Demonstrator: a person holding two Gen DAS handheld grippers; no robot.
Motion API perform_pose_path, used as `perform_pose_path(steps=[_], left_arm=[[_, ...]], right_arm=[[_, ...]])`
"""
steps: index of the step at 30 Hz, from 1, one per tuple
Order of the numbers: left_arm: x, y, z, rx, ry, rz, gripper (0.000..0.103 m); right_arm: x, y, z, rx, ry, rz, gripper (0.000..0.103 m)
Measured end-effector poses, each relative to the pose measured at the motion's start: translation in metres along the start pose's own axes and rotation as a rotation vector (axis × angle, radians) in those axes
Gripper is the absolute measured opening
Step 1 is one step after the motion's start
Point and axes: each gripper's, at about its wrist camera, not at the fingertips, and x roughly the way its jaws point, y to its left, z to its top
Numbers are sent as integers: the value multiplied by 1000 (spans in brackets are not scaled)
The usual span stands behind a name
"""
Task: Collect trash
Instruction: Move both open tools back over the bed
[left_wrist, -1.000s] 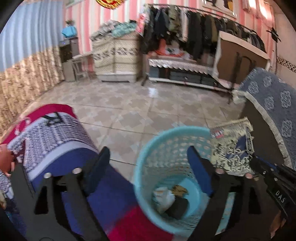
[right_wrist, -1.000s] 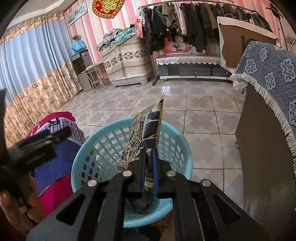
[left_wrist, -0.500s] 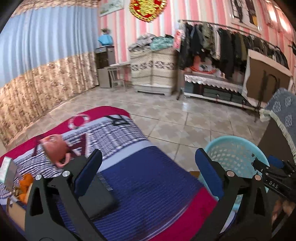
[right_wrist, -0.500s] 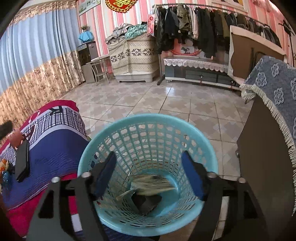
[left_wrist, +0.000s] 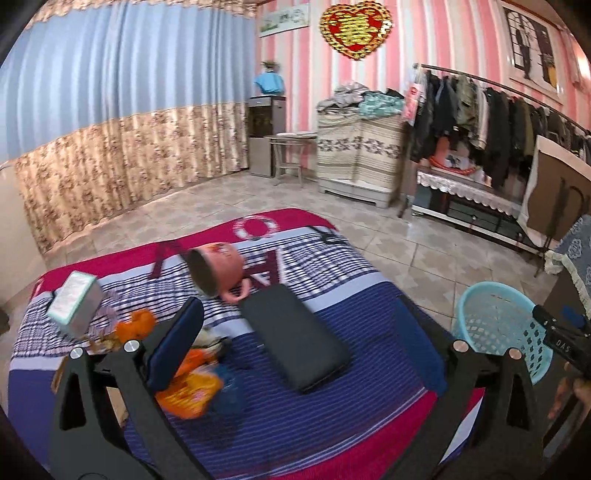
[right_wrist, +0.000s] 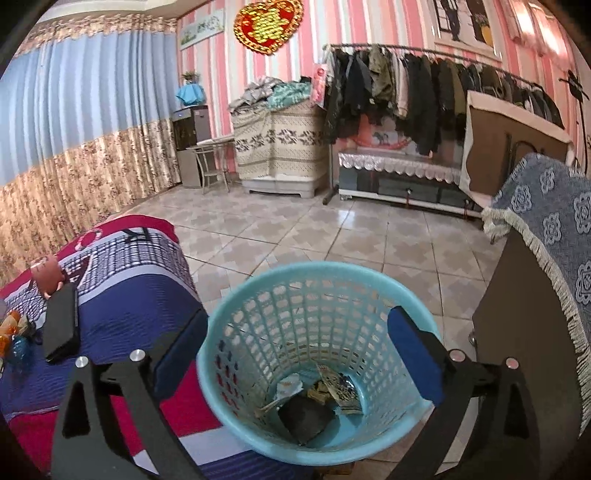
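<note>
Light-blue perforated plastic trash basket (right_wrist: 317, 354) stands on the tiled floor (right_wrist: 332, 236), just beside the bed edge at its 9 o'clock and a dark cabinet under a blue fringed cloth (right_wrist: 554, 236) at 3 o'clock. Inside at the bottom: crumpled printed wrappers (right_wrist: 338, 387) and a dark flat scrap (right_wrist: 306, 417). Right gripper (right_wrist: 295, 350) hangs over the basket, fingers (right_wrist: 413, 362) wide apart and opening, nothing between them but the basket mouth below. Left gripper (left_wrist: 299, 343) points over the bed, fingers (left_wrist: 177, 347) fully apart, holding nothing. On the striped blue-red bedspread (left_wrist: 314, 424): orange snack wrappers (left_wrist: 188, 391) near the left finger at 8 o'clock, orange peel-like scraps (left_wrist: 136, 325), black flat case (left_wrist: 295, 339) centre, pink ceramic mug (left_wrist: 216, 269) on its side at 12 o'clock touching the case, small white-topped box (left_wrist: 74, 302) at 10 o'clock. In the left view, the basket is at 3 o'clock.
</note>
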Motion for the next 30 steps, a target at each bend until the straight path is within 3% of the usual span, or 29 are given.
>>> perform_pose_path(steps=[6,16,30], left_arm=[[-21,39,-15,-38,15,49,97],[-45,93,-48,-97,29,127,97],[-51,160,-95,-164,93,237,97]], right_arm=[[-16,14,-2,-6,-33,69,96],[-26,20,-5,-1,-51,97,98],[-32,65,-13,-98,-44,164,98]])
